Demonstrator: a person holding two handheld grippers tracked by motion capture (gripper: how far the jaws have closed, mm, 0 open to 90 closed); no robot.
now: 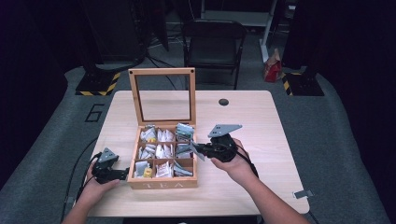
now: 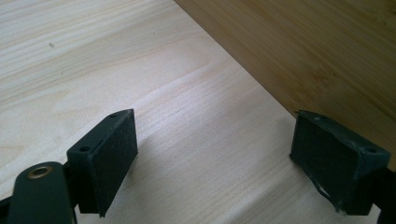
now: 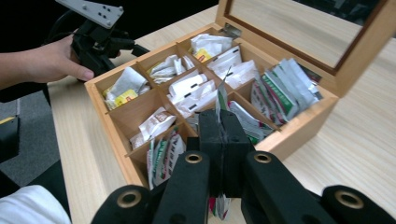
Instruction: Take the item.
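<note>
Gripping a tea sachet [image 3: 221,100] edge-on, the right gripper [image 3: 219,135] fingers are hovering over the tea box [image 1: 161,183] near its right-hand compartments. Beside the box's left wall, the left gripper [image 2: 215,158] fingers are spreading wide over bare tabletop [image 2: 93,56].

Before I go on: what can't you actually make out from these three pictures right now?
- Print on the tea packet pinched in the right claw: right gripper view, seen edge-on and covered by the jaws.
- Lettering on bags in the tea box: high view, too small.
- Whether the open left claw touches the box: its far jaw sits near the wall; contact unclear.
</note>
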